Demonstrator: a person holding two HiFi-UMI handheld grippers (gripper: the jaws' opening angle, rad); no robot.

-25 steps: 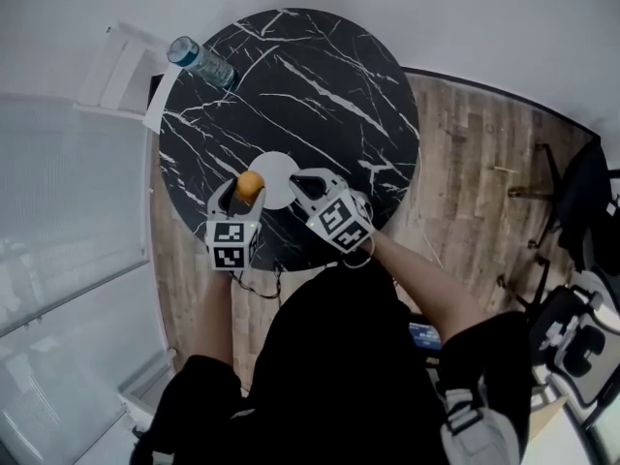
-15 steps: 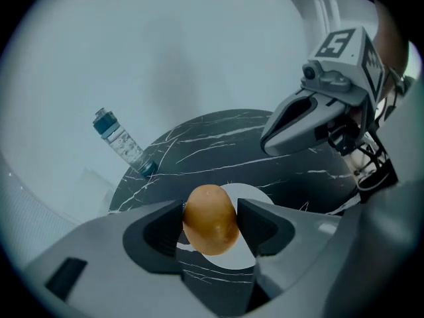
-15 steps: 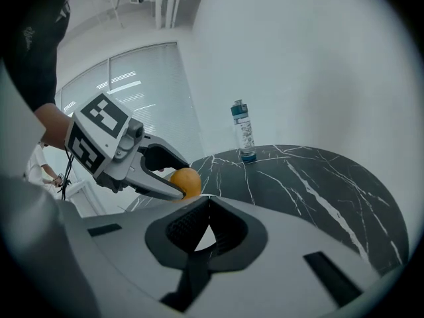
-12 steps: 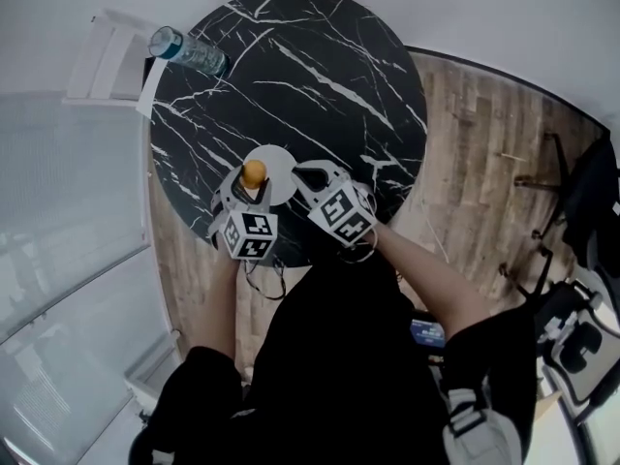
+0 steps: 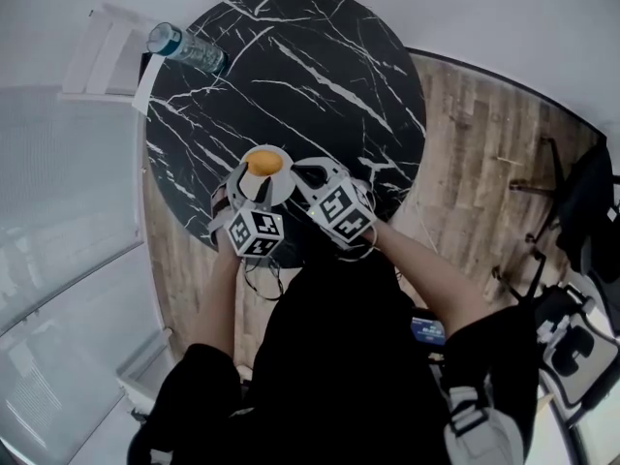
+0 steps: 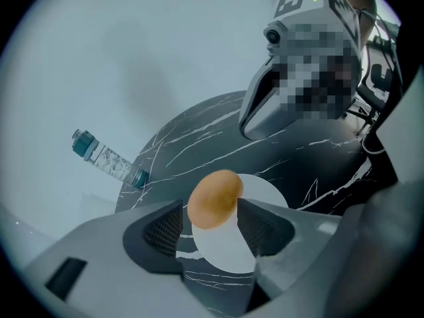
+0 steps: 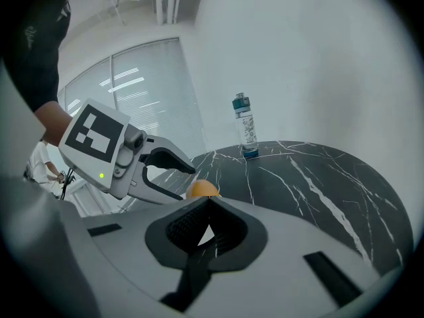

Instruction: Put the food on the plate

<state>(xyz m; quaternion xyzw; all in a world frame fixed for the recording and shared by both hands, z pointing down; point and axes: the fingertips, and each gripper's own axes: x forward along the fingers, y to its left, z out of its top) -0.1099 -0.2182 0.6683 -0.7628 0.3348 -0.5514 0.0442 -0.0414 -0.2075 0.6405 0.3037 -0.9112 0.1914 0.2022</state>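
An orange, egg-shaped piece of food sits between the pads of my left gripper, right over the small white plate on the black marble table. In the left gripper view the food stands tilted between the two pads, with the plate beneath it. My left gripper is shut on the food. My right gripper hovers just right of the plate, shut and empty. Its pads meet in the right gripper view, and the food peeks out just beyond them.
A clear water bottle with a teal cap stands at the table's far left edge. A white chair is beside it. Wooden floor lies to the right, with dark office chairs at its edge.
My left gripper has carried the food forward from the table's near edge to over the plate. The right gripper has stayed shut beside it.
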